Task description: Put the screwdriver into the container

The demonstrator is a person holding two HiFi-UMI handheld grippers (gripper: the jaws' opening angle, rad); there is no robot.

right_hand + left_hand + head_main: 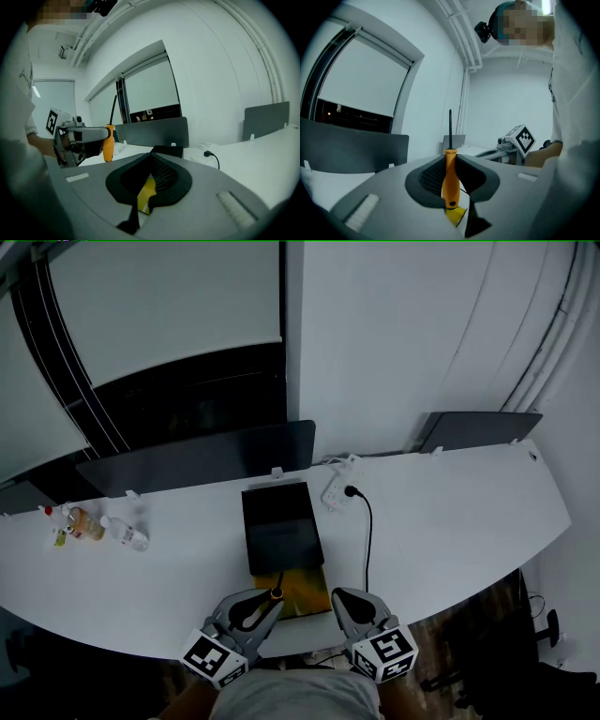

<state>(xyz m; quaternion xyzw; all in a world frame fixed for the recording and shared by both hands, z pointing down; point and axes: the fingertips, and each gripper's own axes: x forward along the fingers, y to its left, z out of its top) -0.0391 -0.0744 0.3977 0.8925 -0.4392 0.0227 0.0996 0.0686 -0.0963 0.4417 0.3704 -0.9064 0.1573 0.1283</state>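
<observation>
Nearest, just short of the black container [281,521], the left tongs [451,159] are clamped on the orange handle of the screwdriver [450,180], its shaft upright. The right tongs [151,155], before the container's right corner, are closed together and empty. The container sits on the white desk [450,512], with a power strip [339,486] just behind it and small bottles [94,526] well to its left
</observation>
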